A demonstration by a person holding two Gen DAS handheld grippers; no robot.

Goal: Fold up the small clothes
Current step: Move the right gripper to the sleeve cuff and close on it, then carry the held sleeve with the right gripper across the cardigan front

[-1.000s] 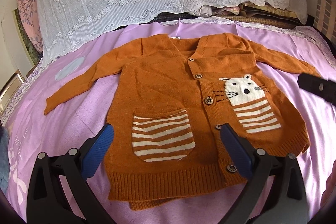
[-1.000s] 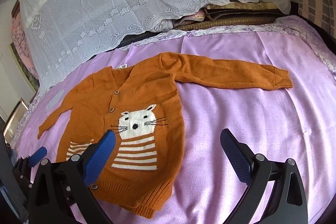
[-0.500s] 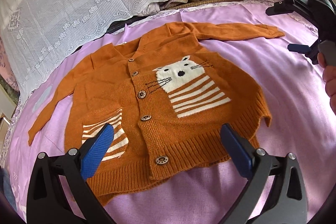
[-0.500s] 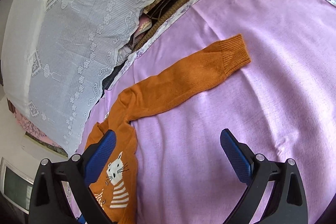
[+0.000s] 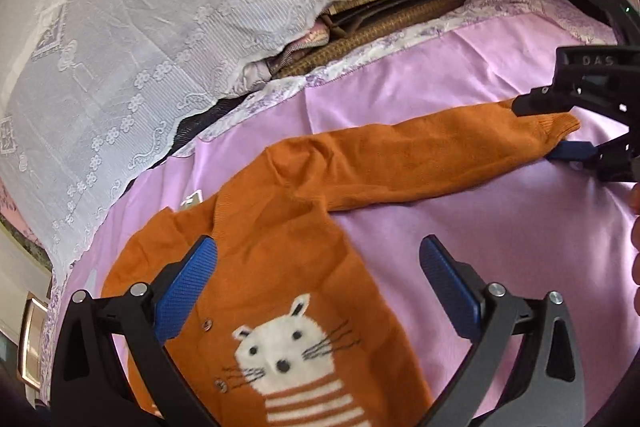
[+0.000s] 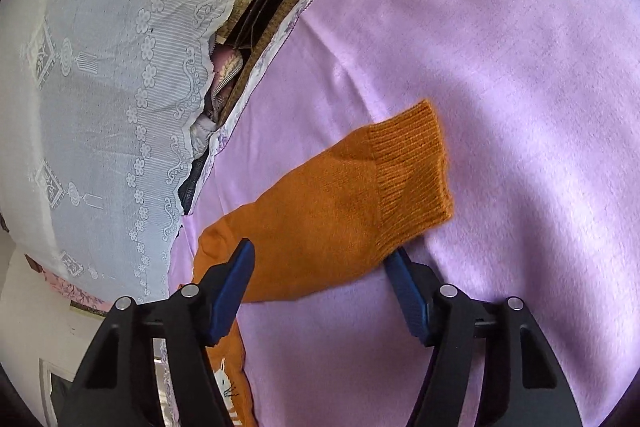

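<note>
An orange knit cardigan (image 5: 280, 227) with a white cat motif (image 5: 288, 351) lies flat, front up, on a purple sheet (image 5: 500, 247). My left gripper (image 5: 318, 255) hovers open over its chest, just above the cat, with nothing pressed between its pads. The right sleeve (image 5: 420, 155) stretches out to the right. My right gripper (image 5: 534, 131) is at that sleeve's end. Its jaws are closing, with the sleeve (image 6: 320, 211) between them just behind the ribbed cuff (image 6: 412, 171). One blue pad lies over the sleeve and the other at its edge, so my right gripper (image 6: 320, 259) stands apart from the cloth.
A white lace cover (image 5: 160, 27) drapes over piled bedding at the back, with folded mats (image 5: 380, 27) showing under its edge. A person's hand (image 5: 634, 251) is at the right edge. A wooden frame (image 5: 30, 339) stands beyond the bed's left side.
The left gripper has swung from the cardigan's hem up to its chest. The right gripper has come down over the sleeve end, and its jaws have narrowed around it.
</note>
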